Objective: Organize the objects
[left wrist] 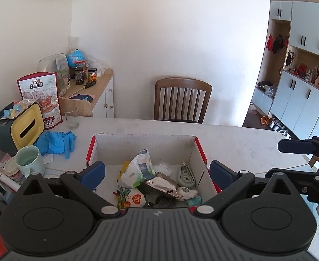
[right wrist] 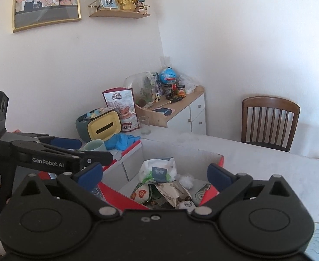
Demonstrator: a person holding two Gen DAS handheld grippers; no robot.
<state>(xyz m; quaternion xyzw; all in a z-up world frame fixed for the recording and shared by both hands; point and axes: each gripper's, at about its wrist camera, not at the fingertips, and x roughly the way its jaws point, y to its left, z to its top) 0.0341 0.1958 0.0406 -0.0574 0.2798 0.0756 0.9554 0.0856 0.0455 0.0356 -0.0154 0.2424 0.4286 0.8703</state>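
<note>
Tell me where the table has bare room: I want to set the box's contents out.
Free: the white tabletop between the cardboard box and the wooden chair, running right. Crowded: left of the box, with blue gloves, green mug and tissue box.

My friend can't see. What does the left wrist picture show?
An open left hand-held gripper hovers over a cardboard box of wrappers on a white table. Blue gloves and a green mug lie left; a wooden chair stands behind.
</note>
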